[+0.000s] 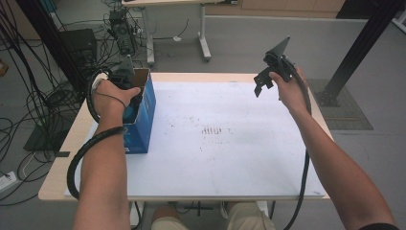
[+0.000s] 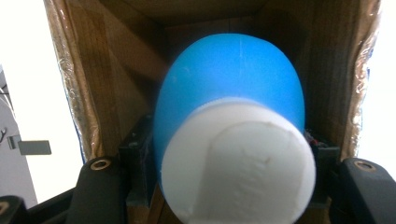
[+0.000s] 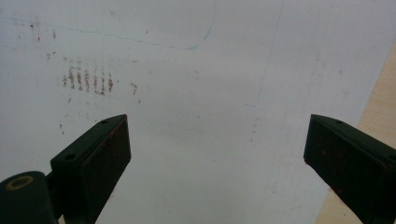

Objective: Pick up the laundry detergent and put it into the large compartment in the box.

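A tall cardboard box [image 1: 145,115], blue outside and brown inside [image 2: 107,70], stands open-topped at the table's left edge. My left gripper [image 1: 131,106] reaches down into it from above. In the left gripper view my left gripper [image 2: 229,156] is shut on a blue rounded object [image 2: 229,79] with a white flat end [image 2: 238,163] that faces the camera; the black jaws press its two sides. My right gripper [image 1: 259,86] hangs in the air over the table's far right corner. Its jaws stand wide open, my right gripper [image 3: 217,149] holding nothing above the white mat.
A white mat [image 1: 215,143] with faint brown smudges [image 3: 86,79] covers the wooden table [image 1: 62,167]. Cables and black equipment [image 1: 72,48] crowd the floor at the left. Another table's legs [image 1: 205,38] stand behind, and a black post [image 1: 359,48] rises at the right.
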### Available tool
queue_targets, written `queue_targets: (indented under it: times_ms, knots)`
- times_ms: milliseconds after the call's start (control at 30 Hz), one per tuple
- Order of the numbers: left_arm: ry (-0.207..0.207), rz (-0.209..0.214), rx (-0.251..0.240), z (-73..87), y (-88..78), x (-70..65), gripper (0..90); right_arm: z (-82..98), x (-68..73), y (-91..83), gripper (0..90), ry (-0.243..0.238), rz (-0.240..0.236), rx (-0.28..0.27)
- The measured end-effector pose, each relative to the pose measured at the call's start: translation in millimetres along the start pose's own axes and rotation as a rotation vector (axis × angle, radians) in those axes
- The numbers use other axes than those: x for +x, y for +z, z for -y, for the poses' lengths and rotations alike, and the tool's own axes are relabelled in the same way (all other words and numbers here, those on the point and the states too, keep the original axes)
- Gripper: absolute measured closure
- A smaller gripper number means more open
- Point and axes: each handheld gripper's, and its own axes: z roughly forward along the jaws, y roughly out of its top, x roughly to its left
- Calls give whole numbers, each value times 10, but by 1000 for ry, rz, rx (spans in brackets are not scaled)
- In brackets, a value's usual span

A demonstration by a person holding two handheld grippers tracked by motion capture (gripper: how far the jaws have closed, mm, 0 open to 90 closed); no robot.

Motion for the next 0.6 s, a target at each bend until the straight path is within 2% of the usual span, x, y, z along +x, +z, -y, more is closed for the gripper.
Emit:
queue_targets:
  times_ms: [600]
  knots:
    - [-2,-1,-2,0,2,-10,372,8,-2,-7,70,-1,1,-2]
